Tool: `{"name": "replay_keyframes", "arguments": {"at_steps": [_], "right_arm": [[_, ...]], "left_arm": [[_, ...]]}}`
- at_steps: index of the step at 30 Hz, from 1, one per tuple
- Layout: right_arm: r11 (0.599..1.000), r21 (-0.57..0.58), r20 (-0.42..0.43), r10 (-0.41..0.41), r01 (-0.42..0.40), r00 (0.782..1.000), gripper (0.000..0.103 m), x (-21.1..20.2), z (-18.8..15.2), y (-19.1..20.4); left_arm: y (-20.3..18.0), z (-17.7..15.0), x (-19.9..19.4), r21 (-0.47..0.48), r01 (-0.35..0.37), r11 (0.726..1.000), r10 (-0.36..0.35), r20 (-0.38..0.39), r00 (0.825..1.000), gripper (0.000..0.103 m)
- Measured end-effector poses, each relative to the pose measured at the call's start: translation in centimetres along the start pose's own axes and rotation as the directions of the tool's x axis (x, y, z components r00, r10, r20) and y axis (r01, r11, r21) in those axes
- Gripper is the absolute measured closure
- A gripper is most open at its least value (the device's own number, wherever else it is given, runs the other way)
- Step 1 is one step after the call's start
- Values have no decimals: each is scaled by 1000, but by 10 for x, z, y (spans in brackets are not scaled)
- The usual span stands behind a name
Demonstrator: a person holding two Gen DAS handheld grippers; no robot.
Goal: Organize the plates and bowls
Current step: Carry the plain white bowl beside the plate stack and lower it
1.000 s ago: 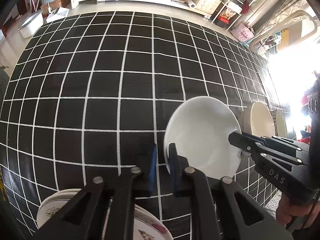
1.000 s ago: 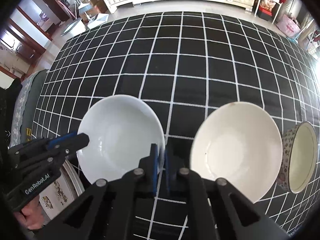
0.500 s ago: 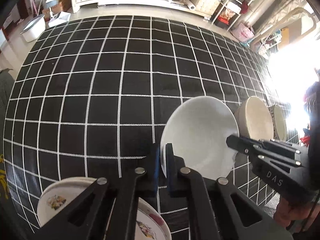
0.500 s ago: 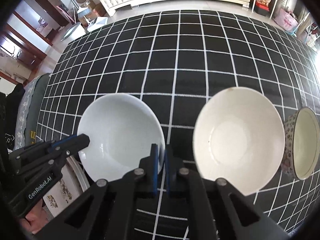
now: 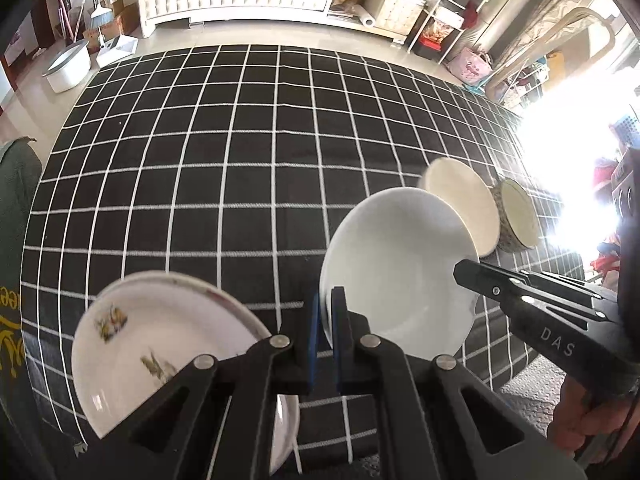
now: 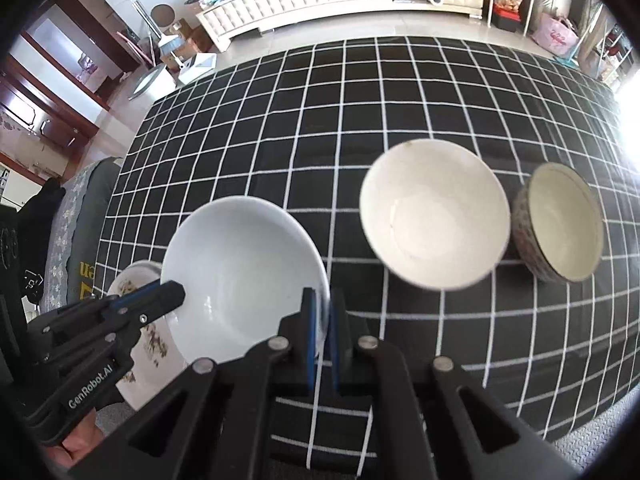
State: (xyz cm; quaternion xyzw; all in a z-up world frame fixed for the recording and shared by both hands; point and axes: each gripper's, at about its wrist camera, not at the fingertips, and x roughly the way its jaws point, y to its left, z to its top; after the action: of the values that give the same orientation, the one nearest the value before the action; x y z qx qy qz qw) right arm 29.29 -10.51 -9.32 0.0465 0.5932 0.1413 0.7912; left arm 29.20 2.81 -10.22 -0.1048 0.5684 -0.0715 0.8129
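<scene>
Both grippers, left gripper [image 5: 326,332] and right gripper [image 6: 323,328], pinch the white bowl [image 6: 244,276] rim, carrying it; next, nest it into the cream bowl [image 6: 434,224].

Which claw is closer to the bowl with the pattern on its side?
The right claw. It grips the white bowl on the side facing the patterned bowl. The left claw grips the far rim, by the plates.
</scene>
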Motion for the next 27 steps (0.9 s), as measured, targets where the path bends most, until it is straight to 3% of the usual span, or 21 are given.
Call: {"name": "replay_keyframes", "arguments": {"at_steps": [11, 27], "right_arm": [[998, 59, -30, 36, -35, 999, 94, -5, -41, -5], [992, 125, -107, 46, -32, 993, 94, 19, -76, -25]], "left_arm": [[1, -49, -9, -1, 1, 1000, -1, -26, 1000, 99], [-14, -73, 24, 18, -27, 999, 29, -105, 994, 99]]}}
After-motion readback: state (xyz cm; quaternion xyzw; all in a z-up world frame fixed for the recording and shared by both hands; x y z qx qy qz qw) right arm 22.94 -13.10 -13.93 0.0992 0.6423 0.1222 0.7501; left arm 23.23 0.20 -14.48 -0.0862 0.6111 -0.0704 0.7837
